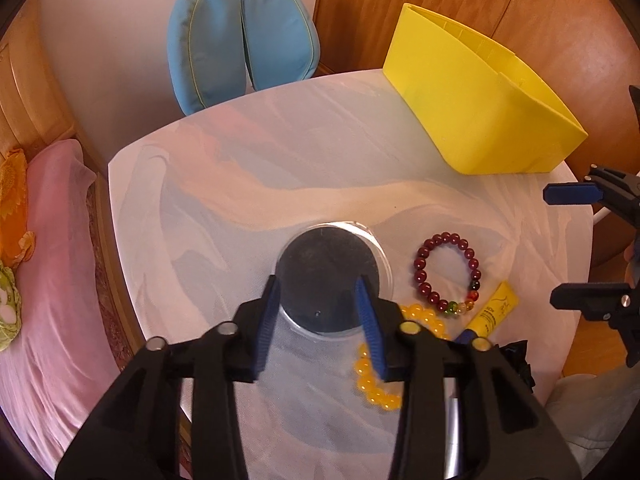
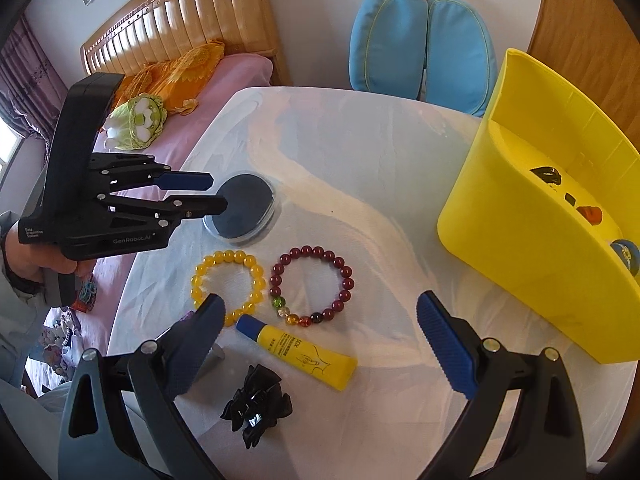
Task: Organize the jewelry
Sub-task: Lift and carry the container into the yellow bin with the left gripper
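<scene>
**Left tool lines up on the round case while the bracelets wait**

On the left side of the table point(image 2: 360, 152), the left gripper point(image 2: 214, 192) hangs just above the round dark case point(image 2: 244, 210), which lies flat near the left edge. Its jaws stand moderately open and hold nothing; in the left wrist view the two blue pads frame the near part of the case. To take it well, I judge the jaws should open a little wider than the case, come down straight, and close on its rim, because the clear edge looks smooth and may slip.

Moving right, the yellow bracelet point(image 2: 228, 284) and the dark red bracelet point(image 2: 312, 286) lie flat, just beside each other, near the front edge. In front of them lie a yellow tube point(image 2: 304, 354) and a black hair clip point(image 2: 256, 406).

The right gripper point(image 2: 320, 344) is wide open and empty, above the tube and the bracelets. It should stay clear of the beads.

At the right edge stands the yellow bin point(image 2: 520, 240), with some small items already inside.
</scene>
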Tool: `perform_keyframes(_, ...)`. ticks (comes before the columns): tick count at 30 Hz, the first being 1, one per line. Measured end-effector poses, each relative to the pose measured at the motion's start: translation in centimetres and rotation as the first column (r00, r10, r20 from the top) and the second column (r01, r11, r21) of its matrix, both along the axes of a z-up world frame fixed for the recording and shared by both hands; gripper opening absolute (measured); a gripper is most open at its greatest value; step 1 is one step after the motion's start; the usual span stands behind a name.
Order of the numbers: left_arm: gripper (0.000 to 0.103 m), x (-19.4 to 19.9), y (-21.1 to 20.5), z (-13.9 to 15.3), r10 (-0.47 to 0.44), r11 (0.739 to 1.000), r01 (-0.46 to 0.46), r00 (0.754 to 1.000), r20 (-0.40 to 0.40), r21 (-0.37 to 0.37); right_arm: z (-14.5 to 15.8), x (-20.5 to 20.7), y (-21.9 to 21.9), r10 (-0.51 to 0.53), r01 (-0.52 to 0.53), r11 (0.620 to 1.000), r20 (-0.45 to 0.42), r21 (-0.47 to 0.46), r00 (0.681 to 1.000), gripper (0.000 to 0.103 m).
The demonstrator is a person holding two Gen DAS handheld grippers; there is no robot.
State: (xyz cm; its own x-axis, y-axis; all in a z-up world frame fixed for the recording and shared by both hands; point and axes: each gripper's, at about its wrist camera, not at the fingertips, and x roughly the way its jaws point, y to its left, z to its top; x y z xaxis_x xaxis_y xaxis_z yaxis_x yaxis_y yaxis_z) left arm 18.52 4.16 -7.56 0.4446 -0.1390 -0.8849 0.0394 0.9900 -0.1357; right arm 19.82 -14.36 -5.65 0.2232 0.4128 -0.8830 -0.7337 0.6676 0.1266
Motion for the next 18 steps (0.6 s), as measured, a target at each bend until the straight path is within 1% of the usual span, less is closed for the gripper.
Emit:
perform_keyframes(1,0.067,0.0,0.0,0.0,0.005,1.0,-0.005,1.0,0.002,0.006,-0.1,-0.1,0.0,-0.002,0.002,1.0,-0.002,-0.001,1.0,0.097)
perform_keyframes(3,0.07,0.2,0.2,0.0,0.003,1.0,-0.003,1.0,0.008,0.007,0.1,-0.2,0.2,0.0,0.0,1.0,-0.002,-0.005,1.0,0.097)
perform_keyframes(5,0.08,0.5,0.2,-0.1,-0.001,1.0,0.001,1.0,-0.005,0.005,0.2,-0.3,0.3,0.003,-0.003,1.0,0.002,-0.005,1.0,0.097)
perform_keyframes(7,0.08,0.8,0.1,-0.4,-0.013,1.0,0.014,1.0,-0.012,0.019,0.2,-0.4,0.3,0.0,0.0,1.0,0.0,-0.001,1.0,0.097)
perform_keyframes(12,0.08,2.0,-1.0,-1.1,-0.056,0.998,0.056,0.998,-0.021,0.01,-0.3,-0.6,0.3,-0.012,0.012,1.0,-0.014,-0.008,1.0,0.097)
perform_keyframes(18,0.08,3.3,-2.0,-3.1,-0.063,0.995,0.069,0.995,-0.078,0.074,-0.4,-0.6,0.1,-0.023,0.023,1.0,-0.014,-0.011,1.0,0.097)
